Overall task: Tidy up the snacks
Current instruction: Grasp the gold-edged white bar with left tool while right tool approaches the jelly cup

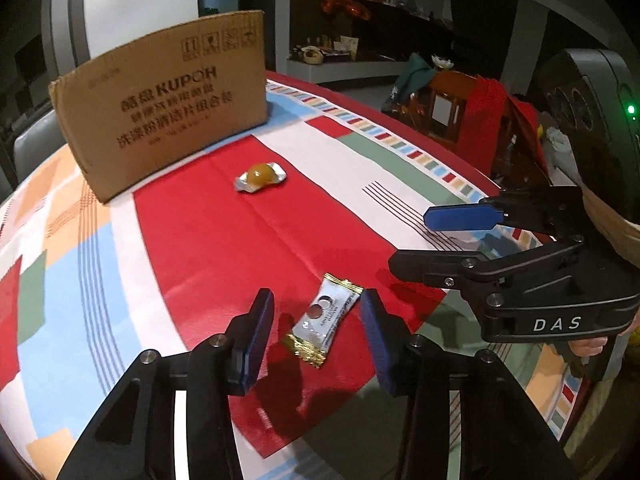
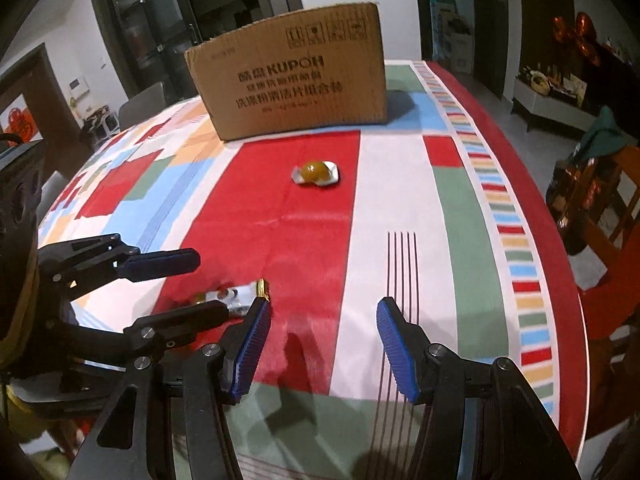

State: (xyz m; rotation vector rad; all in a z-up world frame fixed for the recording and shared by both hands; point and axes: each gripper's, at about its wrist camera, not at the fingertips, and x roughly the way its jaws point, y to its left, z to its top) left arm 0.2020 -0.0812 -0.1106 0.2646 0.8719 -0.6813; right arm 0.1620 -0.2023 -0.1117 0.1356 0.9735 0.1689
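Foil-and-plastic wrapper, white body with crimped gold ends: the near snack packet (image 1: 325, 320) lies flat on the red panel of the tablecloth (image 1: 100, 264), tilted on a diagonal, one gold end toward the camera

Left gripper (image 1: 318, 336) straddles it, blue pads to either side with a gap showing on both; nothing pinched. No contact visible between pads and wrapper

Right gripper (image 2: 324, 344) hangs just beside, jaws spread over bare cloth, empty. From its view the packet sits off its left finger (image 2: 250, 344), partly hidden behind the left tool

Second snack (image 1: 260, 177), a round amber piece in a clear wrapper with a white flange, rests farther up the red panel, well apart from both tools and short of the cardboard box (image 1: 160, 100), which stands at the far side of the table and is probably the destination

Handling, as judged:
- packet looks very light; likely to skid on the cloth if nudged from one side only
- film is slick and crinkly, gold ends thin and floppy; a grip there may slip or fold
- contents seem a small firm piece in the middle, possibly crushable under hard squeeze
- best hold across the white midsection, pads square to the long edges
- amber piece: domed, glossy, may roll out of the pads; take it low by the flange
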